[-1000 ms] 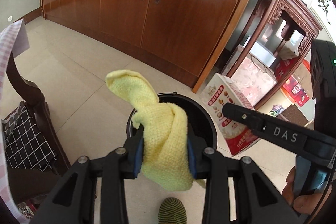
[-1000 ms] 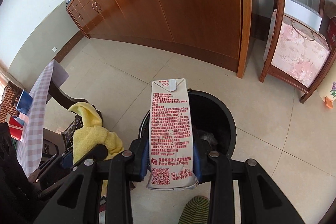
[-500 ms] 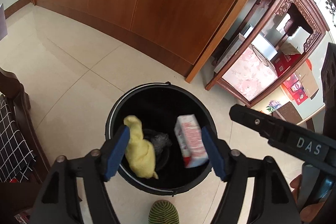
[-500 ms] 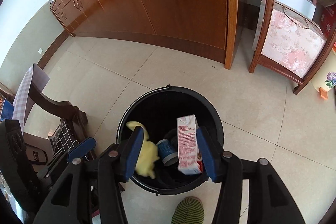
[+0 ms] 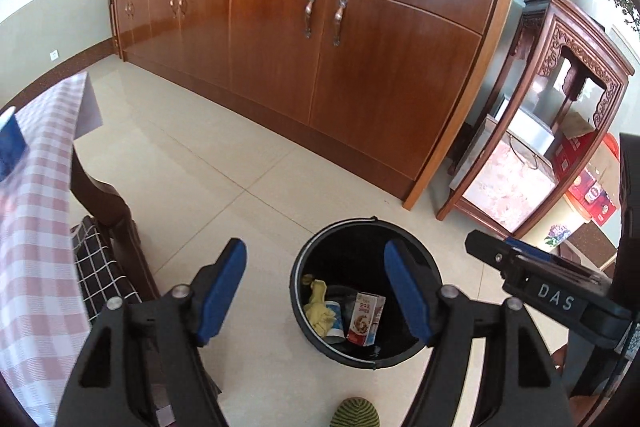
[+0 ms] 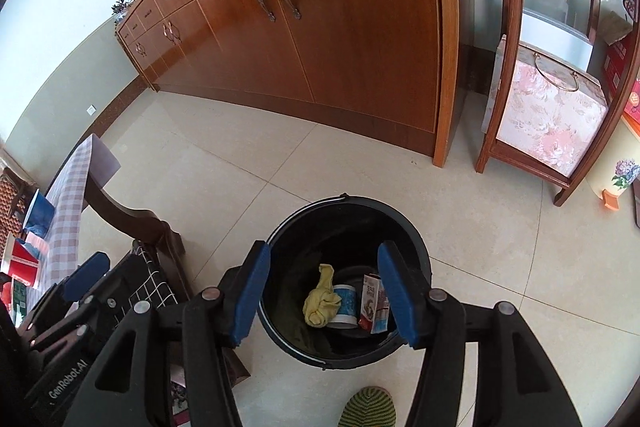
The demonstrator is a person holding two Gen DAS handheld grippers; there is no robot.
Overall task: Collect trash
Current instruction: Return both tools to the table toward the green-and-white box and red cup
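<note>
Trash bin [image 5: 362, 357] on tiled floor, holding yellow cloth [image 5: 318, 309], milk carton [image 5: 364, 319], cup [image 6: 345, 307]; my left gripper [image 5: 316, 295] agape, empty; my right gripper [image 6: 320, 291] just widened, empty, above bin

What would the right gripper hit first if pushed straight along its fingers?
Probably the black bin: the open, empty right gripper aims into its mouth, towards the white cup between yellow cloth and carton. Depth unclear.

Open tiled floor [image 5: 192, 155] before the cabinet [image 5: 360, 67], bin [image 6: 416, 239] mouth unobstructed from above, chair [image 6: 132, 223] and table [image 5: 36, 227] crowding the left, shelf [image 6: 560, 131] right.
</note>
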